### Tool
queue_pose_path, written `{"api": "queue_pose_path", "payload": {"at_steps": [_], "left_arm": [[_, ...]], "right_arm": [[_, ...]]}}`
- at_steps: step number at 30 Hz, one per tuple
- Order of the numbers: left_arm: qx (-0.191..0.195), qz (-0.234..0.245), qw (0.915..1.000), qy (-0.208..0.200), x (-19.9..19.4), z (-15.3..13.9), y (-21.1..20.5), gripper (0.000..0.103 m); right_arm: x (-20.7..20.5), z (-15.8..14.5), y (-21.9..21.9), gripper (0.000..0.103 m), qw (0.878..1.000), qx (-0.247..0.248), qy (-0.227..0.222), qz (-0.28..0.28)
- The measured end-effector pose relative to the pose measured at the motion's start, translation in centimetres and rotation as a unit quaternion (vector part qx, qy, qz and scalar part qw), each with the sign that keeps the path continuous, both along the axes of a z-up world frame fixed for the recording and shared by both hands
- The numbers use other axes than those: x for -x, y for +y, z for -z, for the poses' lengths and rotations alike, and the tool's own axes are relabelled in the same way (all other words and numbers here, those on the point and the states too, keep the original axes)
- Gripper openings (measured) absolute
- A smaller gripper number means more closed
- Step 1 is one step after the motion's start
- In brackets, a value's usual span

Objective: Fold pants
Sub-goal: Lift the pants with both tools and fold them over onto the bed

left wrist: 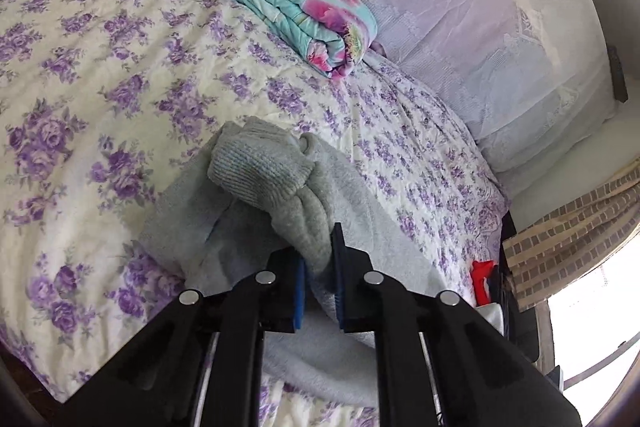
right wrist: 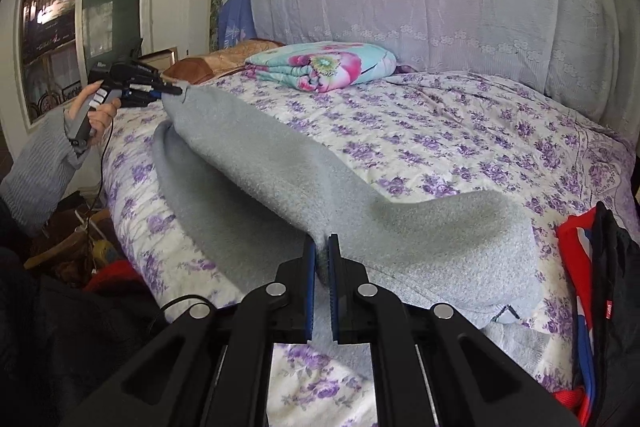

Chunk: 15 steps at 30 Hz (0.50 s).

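The right gripper (right wrist: 321,259) pinches a fold of the grey fleece pants (right wrist: 280,163), which sag over the floral bedspread (right wrist: 460,131). Farther off, the left gripper (right wrist: 176,91) clamps their ribbed cuff (left wrist: 260,163); beyond lies a folded floral quilt (right wrist: 320,65).

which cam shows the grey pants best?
Right wrist: the grey pants stretch across the bed between the left gripper and right gripper. Left wrist shows only a bunched end of them clamped at its fingers.
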<state>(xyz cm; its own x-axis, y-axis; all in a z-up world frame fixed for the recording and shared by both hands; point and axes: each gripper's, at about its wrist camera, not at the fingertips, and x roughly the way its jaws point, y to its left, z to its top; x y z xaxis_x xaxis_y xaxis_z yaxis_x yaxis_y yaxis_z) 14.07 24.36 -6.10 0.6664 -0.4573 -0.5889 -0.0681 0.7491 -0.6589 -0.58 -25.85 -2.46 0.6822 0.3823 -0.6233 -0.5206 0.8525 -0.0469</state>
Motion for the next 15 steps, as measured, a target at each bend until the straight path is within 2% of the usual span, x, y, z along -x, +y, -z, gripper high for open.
{"api": "queue_pose_path", "payload": {"at_steps": [4, 5, 7, 9, 13, 15], "left_arm": [[-0.011, 0.001, 0.9993, 0.035, 1.0, 3.7, 0.6, 0.01], [0.003, -0.004, 0.999, 0.044, 1.0, 5.0, 1.1, 0.01], [0.059, -0.008, 0.9973, 0.042, 1.1, 6.8, 2.3, 0.01], [0.088, -0.009, 0.9956, 0.033, 1.6, 7.3, 2.9, 0.01], [0.075, -0.012, 0.997, 0.016, 3.4, 5.9, 2.9, 0.016], [0.031, -0.03, 0.9991, -0.005, 4.8, 4.1, 2.4, 0.016]], "right_arm": [[0.8, 3.3, 0.7, 0.006, 0.999, 0.002, 0.043, -0.01], [0.6, 4.2, 0.8, 0.006, 0.998, -0.001, 0.055, -0.007], [0.4, 5.8, 1.1, 0.006, 0.997, 0.0, 0.071, 0.001], [0.4, 6.8, 1.2, 0.006, 0.997, 0.002, 0.082, 0.004], [0.5, 7.2, 1.3, 0.006, 0.996, -0.001, 0.086, 0.008], [0.4, 7.4, 1.4, 0.006, 0.996, 0.001, 0.089, 0.01]]}}
